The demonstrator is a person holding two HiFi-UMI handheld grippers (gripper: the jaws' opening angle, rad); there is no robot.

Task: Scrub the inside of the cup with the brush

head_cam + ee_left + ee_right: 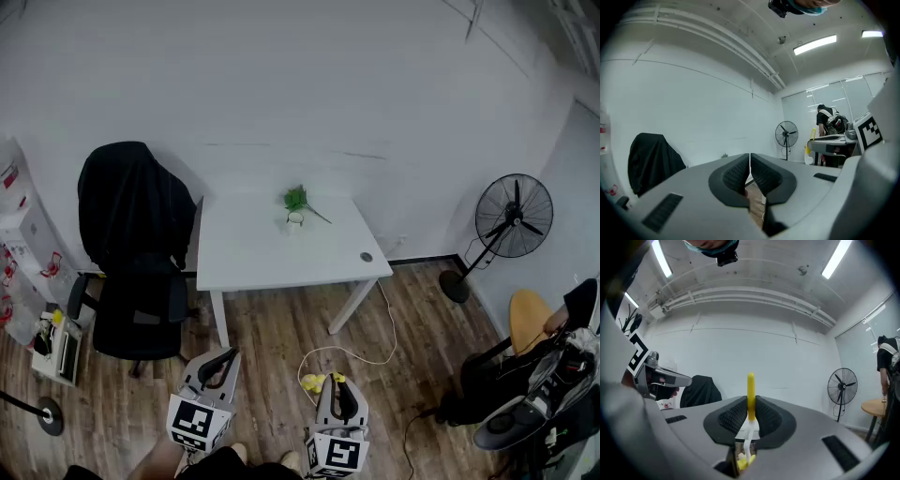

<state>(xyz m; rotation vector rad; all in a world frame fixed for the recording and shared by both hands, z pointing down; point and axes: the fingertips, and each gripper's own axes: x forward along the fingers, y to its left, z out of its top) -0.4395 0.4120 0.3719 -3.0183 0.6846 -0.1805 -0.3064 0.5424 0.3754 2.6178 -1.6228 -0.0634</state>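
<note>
Brush (750, 394): yellow handle upright, pinched between the fingers (732, 416) of the right gripper (751, 411). Left gripper (750, 173): fingers (735, 173) pressed together, nothing between. Both grippers over wood floor (272, 375), well apart from white worktop (272, 255).

the left gripper (225, 356) and the right gripper (337, 380) had pale grey moulded bodies. each had black ribbed pads (736, 172) set in a rounded black surround, with dark slots (663, 211) cut into the grey. each carried a white cube (195, 424) printed with black square markers. a small black camera (726, 258) sat on the person's head.
</note>
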